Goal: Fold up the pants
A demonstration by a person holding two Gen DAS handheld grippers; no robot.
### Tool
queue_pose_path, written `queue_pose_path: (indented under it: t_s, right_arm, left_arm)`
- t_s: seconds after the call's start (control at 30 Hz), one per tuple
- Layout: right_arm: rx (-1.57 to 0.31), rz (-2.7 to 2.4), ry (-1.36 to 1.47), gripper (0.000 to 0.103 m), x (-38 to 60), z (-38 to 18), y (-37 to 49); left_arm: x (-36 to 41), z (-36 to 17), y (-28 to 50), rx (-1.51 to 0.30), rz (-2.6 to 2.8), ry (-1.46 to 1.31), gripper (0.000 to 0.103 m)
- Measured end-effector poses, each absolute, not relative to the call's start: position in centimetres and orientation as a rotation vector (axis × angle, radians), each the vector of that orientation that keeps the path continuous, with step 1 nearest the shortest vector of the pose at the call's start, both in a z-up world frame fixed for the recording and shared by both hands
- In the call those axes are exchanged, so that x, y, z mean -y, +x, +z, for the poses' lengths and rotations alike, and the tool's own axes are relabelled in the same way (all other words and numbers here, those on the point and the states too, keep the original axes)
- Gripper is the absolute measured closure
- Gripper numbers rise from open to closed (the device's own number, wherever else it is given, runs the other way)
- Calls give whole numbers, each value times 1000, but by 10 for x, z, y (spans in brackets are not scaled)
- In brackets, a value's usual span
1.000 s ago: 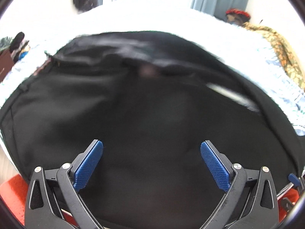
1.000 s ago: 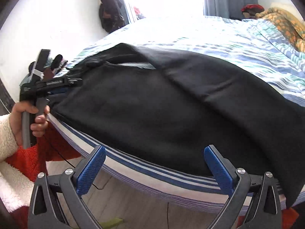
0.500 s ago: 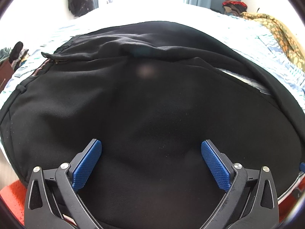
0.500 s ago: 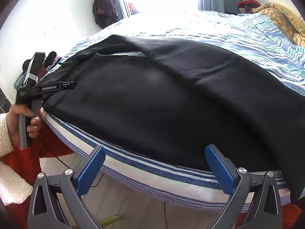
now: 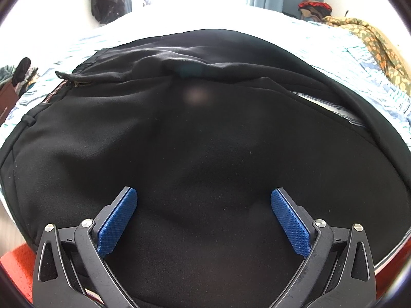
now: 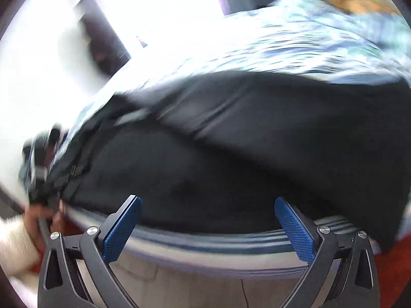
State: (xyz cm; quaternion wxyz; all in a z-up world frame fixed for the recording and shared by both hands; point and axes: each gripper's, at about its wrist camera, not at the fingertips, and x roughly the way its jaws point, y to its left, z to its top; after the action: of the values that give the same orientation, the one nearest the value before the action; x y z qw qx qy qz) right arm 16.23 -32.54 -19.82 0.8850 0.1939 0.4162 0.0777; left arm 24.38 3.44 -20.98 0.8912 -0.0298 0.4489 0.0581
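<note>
Now the black pants [image 5: 205, 141] lie spread flat on the bed [image 5: 359, 59], near its front edge. They run long from left to right, with the waist and zipper [image 5: 82, 83] at the left end. The left gripper [image 5: 204, 220] sits right over the waist end, its fingers wide apart and holding nothing. The right gripper [image 6: 208, 227] is back by the bed edge, fingers apart too; its view is blurry. So the left gripper is nearer the pants.
</note>
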Motion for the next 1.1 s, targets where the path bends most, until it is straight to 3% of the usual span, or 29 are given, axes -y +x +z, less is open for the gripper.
queue_pose_path:
  t_s: [0.6,0.83,0.93,0.97,1.1]
  right_arm:
    - [-725,227,822,1,375,-196,141]
    - [-797,467,850,1,320,-193,170]
    - [-840,337,821,2,319,-209,183]
    - [-817,257,851,6,332,-213,180]
    - [-703,-5,866,6,386,-200,152]
  left_arm:
    - [-33,-209,244,-930,123,-59,1]
    - [-31,-211,244,-922,135,-53,0]
    - [-31,-210,244,-929,125,-51,1]
    - [-31,-210,243,-930,120,-49,1]
    - [-31,-210,241,-924,106,-45,1]
